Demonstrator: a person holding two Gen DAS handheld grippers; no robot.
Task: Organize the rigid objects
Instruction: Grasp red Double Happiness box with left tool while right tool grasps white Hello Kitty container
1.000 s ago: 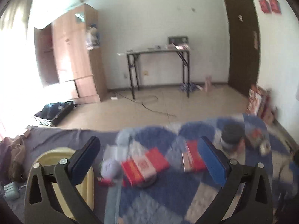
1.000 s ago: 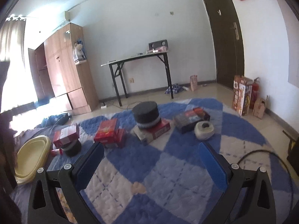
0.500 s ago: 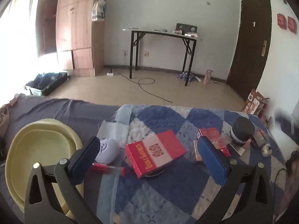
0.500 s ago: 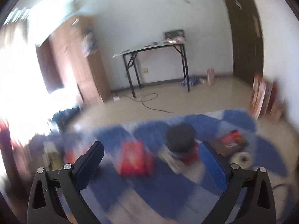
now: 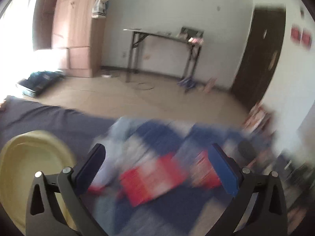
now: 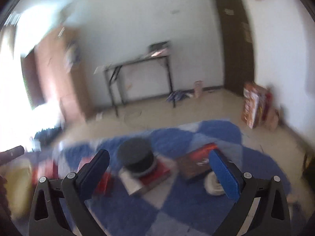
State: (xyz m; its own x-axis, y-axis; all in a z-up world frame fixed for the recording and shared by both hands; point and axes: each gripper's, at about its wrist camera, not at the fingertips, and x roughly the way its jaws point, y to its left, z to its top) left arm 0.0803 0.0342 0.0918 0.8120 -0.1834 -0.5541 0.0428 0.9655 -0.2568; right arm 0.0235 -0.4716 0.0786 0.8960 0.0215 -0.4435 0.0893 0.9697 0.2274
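Blue-and-white checked rug (image 6: 177,212) carries the items; both views are motion-blurred. Left gripper (image 5: 157,169) spread wide, empty, above a red box (image 5: 151,182); yellow basin (image 5: 25,157) to its left. Right gripper (image 6: 159,167) also wide, empty, facing a black round lid (image 6: 135,155) stacked on a box (image 6: 145,181); dark box (image 6: 195,165) beside it.

White walls (image 5: 169,9). Beige tile floor (image 5: 122,100). Wooden wardrobe (image 5: 78,29) at 10 o'clock, glare from window just left. Black-legged table (image 6: 137,66) at 12, against wall. Dark door (image 6: 234,39) at 2. Both views motion-blurred.
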